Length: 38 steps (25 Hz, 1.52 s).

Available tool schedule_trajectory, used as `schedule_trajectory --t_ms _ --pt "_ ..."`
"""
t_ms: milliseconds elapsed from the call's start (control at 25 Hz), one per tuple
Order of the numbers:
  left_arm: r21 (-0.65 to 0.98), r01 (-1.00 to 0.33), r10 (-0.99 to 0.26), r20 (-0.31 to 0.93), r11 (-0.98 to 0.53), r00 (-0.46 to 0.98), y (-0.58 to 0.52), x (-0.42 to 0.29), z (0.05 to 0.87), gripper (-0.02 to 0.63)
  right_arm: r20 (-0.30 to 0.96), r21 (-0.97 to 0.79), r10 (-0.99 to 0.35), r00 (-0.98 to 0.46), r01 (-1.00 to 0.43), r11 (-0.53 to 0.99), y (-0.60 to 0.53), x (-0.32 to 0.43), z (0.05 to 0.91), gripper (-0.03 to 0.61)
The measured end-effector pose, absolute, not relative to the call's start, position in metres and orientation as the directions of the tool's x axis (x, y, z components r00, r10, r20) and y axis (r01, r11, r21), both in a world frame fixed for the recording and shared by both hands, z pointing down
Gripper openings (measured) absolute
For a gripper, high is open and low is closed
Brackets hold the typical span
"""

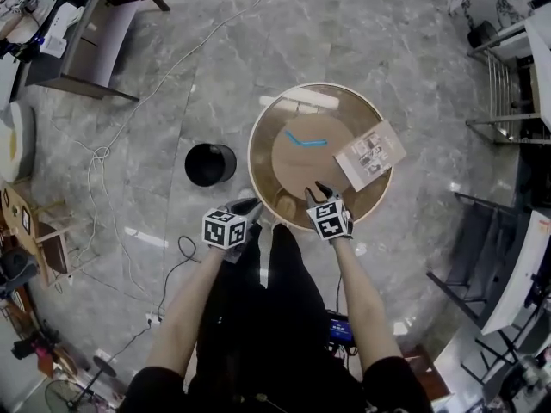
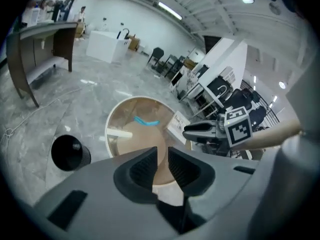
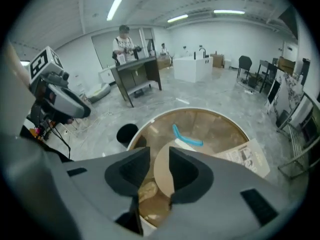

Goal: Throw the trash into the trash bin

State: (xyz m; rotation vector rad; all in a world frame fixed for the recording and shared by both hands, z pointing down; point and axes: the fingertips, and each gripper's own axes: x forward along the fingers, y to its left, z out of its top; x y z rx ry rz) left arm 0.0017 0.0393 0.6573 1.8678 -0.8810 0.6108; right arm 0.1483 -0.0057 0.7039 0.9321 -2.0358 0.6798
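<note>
A round glass table point(image 1: 258, 127) with a white rim stands in front of me. On it lie a blue strip point(image 1: 306, 139) and a printed paper sheet point(image 1: 370, 155), the sheet at the right rim. The black trash bin point(image 1: 209, 163) stands on the floor just left of the table. My left gripper point(image 1: 250, 204) hovers at the table's near left edge, between bin and table, open and holding nothing. Over the near rim, my right gripper point(image 1: 319, 188) is open and empty too. The right gripper view shows the strip point(image 3: 187, 136), sheet point(image 3: 247, 156) and bin point(image 3: 127, 132) beyond the jaws.
Cables point(image 1: 102, 153) trail across the marble floor to the left. A dark desk point(image 1: 90, 37) stands at the far left, and metal racks point(image 1: 508, 84) and dark frames point(image 1: 482, 248) stand on the right. A person point(image 3: 122, 44) stands far back by a desk.
</note>
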Motion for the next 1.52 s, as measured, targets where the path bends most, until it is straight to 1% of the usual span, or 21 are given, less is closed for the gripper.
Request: schedule_trajectory --t_ms 80,160,240,360,520,720,840,1000,1080,1120,1200,1520 --pt "0.558 -0.786 -0.195 0.767 -0.267 0.611 0.056 0.003 0.686 0.067 0.878 -0.136 -0.303 -0.372 -0.799 0.585 0.002 0.158 0.735 0.12" --pt "0.569 -0.779 -0.107 0.785 -0.263 0.61 0.07 0.005 0.707 0.066 0.905 -0.138 -0.257 -0.34 -0.804 0.578 0.007 0.164 0.753 0.118" --pt "0.577 -0.773 -0.063 0.789 -0.264 0.611 0.076 0.006 0.721 0.066 0.912 -0.128 -0.247 -0.326 -0.801 0.585 0.0 0.164 0.761 0.12" --pt "0.596 -0.768 -0.041 0.783 -0.236 0.62 0.07 0.005 0.739 0.066 0.919 -0.097 -0.243 -0.31 -0.776 0.624 -0.021 0.161 0.775 0.129" --pt "0.603 -0.776 -0.055 0.782 -0.182 0.621 0.046 -0.001 0.763 0.066 0.927 -0.079 -0.225 -0.299 -0.745 0.662 -0.059 0.152 0.799 0.132" --pt "0.623 -0.778 -0.13 0.767 -0.079 0.628 0.0 -0.012 0.788 0.066 0.932 -0.052 -0.223 -0.287 -0.712 0.701 -0.107 0.133 0.83 0.136" --pt "0.636 -0.772 -0.172 0.757 -0.026 0.63 -0.028 -0.021 0.803 0.066 0.941 -0.05 -0.197 -0.276 -0.689 0.723 -0.126 0.121 0.851 0.143" --pt "0.645 -0.765 -0.201 0.75 0.007 0.63 -0.052 -0.034 0.817 0.066 0.96 -0.049 -0.144 -0.24 -0.65 0.758 -0.132 0.113 0.874 0.144" --pt "0.645 -0.764 -0.214 0.75 0.024 0.626 -0.059 -0.042 0.821 0.066 0.97 -0.031 -0.128 -0.208 -0.625 0.78 -0.131 0.112 0.883 0.126" --pt "0.645 -0.763 -0.22 0.75 0.035 0.624 -0.061 -0.046 0.822 0.066 0.974 -0.02 -0.124 -0.191 -0.615 0.788 -0.13 0.112 0.886 0.105" --pt "0.645 -0.762 -0.228 0.751 0.057 0.619 -0.061 -0.053 0.824 0.066 0.979 -0.002 -0.122 -0.164 -0.607 0.795 -0.128 0.114 0.889 0.029" --pt "0.625 -0.773 -0.233 0.771 0.103 0.593 -0.04 -0.085 0.822 0.063 0.972 -0.003 -0.14 -0.188 -0.605 0.796 -0.13 0.089 0.866 0.017"
